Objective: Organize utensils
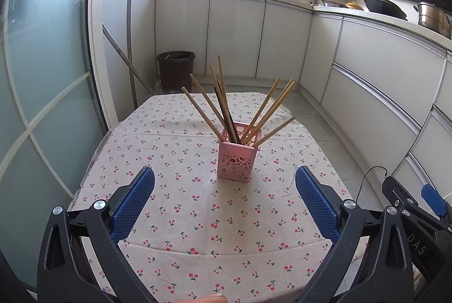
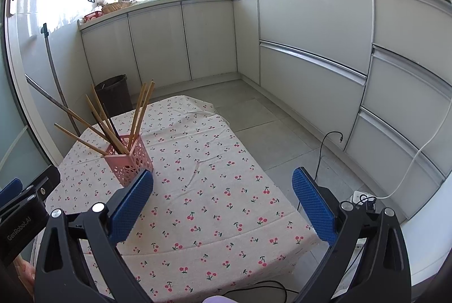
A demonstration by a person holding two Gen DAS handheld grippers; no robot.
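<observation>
While both grippers are hovering over the table's near edge, the left gripper (image 1: 225, 201) and right gripper (image 2: 222, 201) are gaping wide, carrying nothing. Chopsticks (image 1: 226, 108) are fanning out of the pink holder (image 1: 236, 160) mid-table. Sorting looks finished; pulling clear seems next.

Only two bits of text I can make out: "GenRobot.AI" printed in white on the black body of the left claw (image 2: 19, 207) as seen from the right wrist cam, and "DAS" on the right claw (image 1: 418, 232) body in the left wrist cam. Rest is unreadable.
</observation>
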